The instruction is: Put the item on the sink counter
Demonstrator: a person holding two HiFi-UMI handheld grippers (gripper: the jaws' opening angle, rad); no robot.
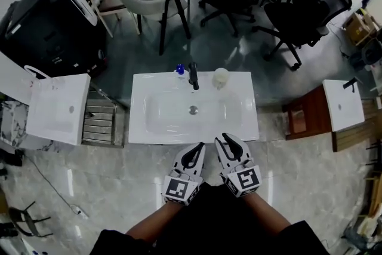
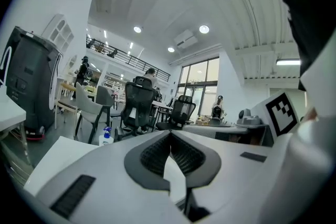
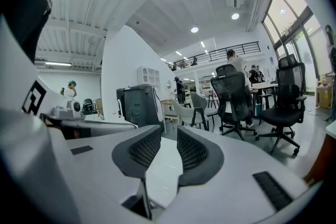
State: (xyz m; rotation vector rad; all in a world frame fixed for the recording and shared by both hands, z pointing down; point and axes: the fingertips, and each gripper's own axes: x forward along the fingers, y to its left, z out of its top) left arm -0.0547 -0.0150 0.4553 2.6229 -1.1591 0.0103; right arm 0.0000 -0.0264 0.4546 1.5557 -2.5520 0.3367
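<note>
Left tongs [image 1: 197,147] clenched on nothing, right tongs [image 1: 225,139] parted and empty at the near edge of the sink desk [image 1: 141,128], and the pale item [image 1: 221,77] stands far-side, right of the faucet [image 1: 193,76], so placing looks done.

Low in the centre of the head view, the left gripper [image 1: 199,147] and right gripper [image 1: 225,139] are white moulded shells. Each has black fingers [image 2: 152,153] lined with a ribbed mesh. Behind each sits a white cube [image 1: 177,189] printed with black square markers. The person wears dark clothing [image 1: 209,227], with sleeves [image 1: 116,242] ending above bare forearms
</note>
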